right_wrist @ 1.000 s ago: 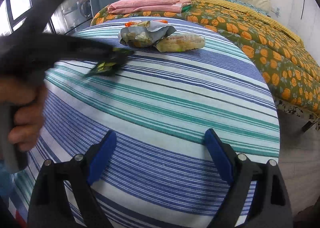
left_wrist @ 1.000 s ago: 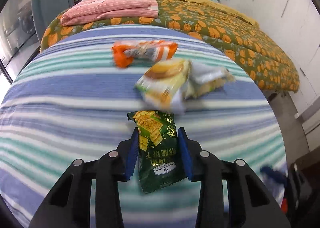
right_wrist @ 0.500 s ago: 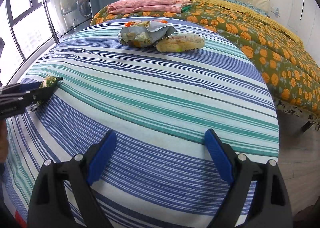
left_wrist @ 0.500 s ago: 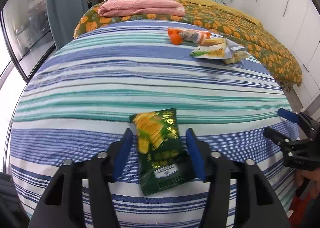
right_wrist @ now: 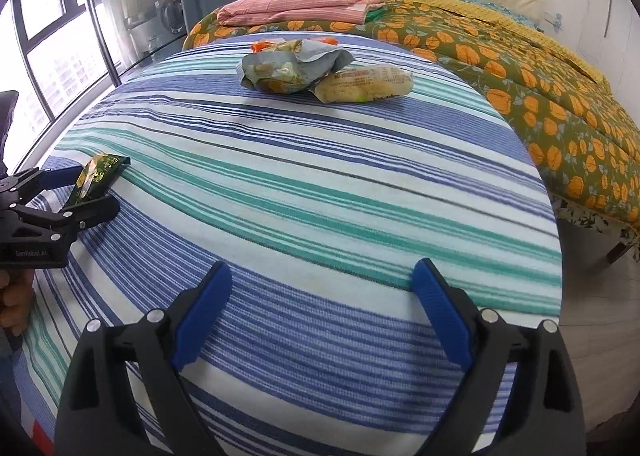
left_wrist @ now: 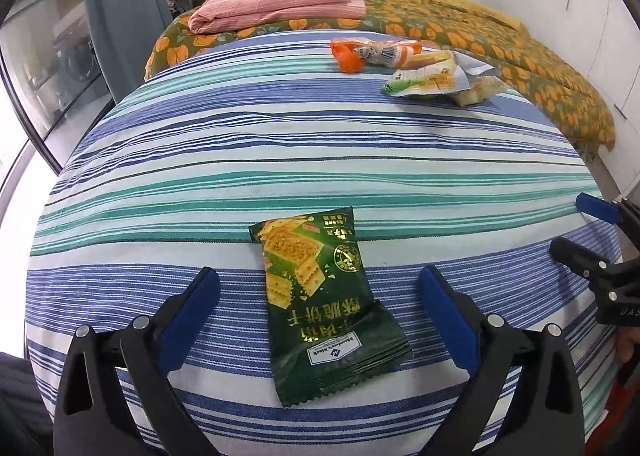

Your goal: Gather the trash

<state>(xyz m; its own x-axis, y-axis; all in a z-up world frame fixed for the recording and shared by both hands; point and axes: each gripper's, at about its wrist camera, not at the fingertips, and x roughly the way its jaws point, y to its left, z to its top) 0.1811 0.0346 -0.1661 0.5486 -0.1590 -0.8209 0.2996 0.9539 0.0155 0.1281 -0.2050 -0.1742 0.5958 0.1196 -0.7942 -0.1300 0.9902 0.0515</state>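
1. A bed carries everything. Its far part is covered by an orange-flowered quilt (left_wrist: pixel 472 32), and its near part by a striped blanket (left_wrist: pixel 280 144) in blue, teal and white.
2. A folded pink striped cloth (left_wrist: pixel 276 6) lies on the quilt near the far left corner of the bed, well apart from the trash.
3. The left gripper (left_wrist: pixel 320 296) hovers over the near edge of the blanket. Its jaws are opening; the blue pads (left_wrist: pixel 188 320) stand wide apart and touch nothing.
4. The right gripper (right_wrist: pixel 320 308) is near the near right edge of the blanket. Its fingers are spread apart with only bare blanket between them.
5. A green cracker packet (left_wrist: pixel 320 304) lies flat on the blanket at the near edge, between the left gripper's pads but free of both.
6. Near the far edge of the blanket is a small heap of trash: a crumpled silver snack bag (right_wrist: pixel 292 64), with a pale bread wrapper (right_wrist: pixel 364 84) touching it on the right.
7. An orange wrapper (left_wrist: pixel 372 50) lies just behind this heap.
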